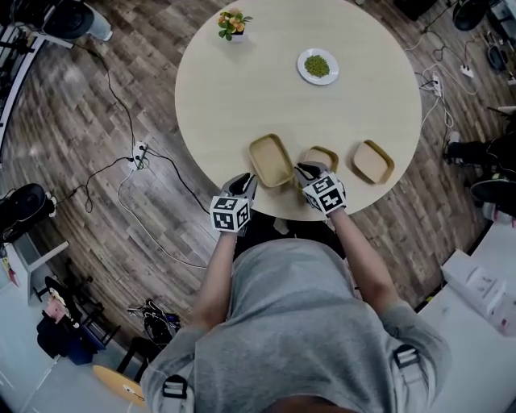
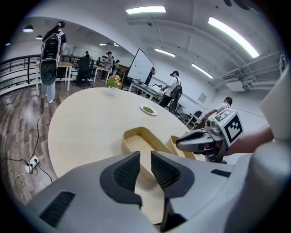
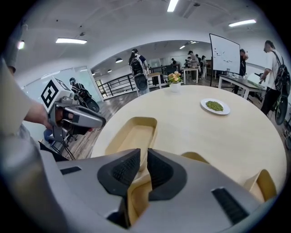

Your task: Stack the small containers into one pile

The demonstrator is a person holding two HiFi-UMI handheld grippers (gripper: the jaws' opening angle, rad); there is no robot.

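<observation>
Three tan containers stand in a row near the round table's (image 1: 242, 89) front edge: a large one (image 1: 270, 160) (image 2: 141, 143) (image 3: 132, 134), a smaller middle one (image 1: 324, 155) (image 3: 195, 158) and a right one (image 1: 372, 161) (image 3: 263, 184). My left gripper (image 1: 246, 184) (image 2: 145, 170) hovers at the large container's near end, open, with nothing between its pads. My right gripper (image 1: 309, 171) (image 3: 144, 169) hangs over the middle container's near left corner. Only a narrow slit shows between its pads, with tan wall below them; no grip shows.
A white plate of green food (image 1: 317, 66) and a small flower pot (image 1: 233, 24) sit on the far half of the table. Cables and a power strip (image 1: 140, 153) lie on the wooden floor to the left. People stand far off in the room.
</observation>
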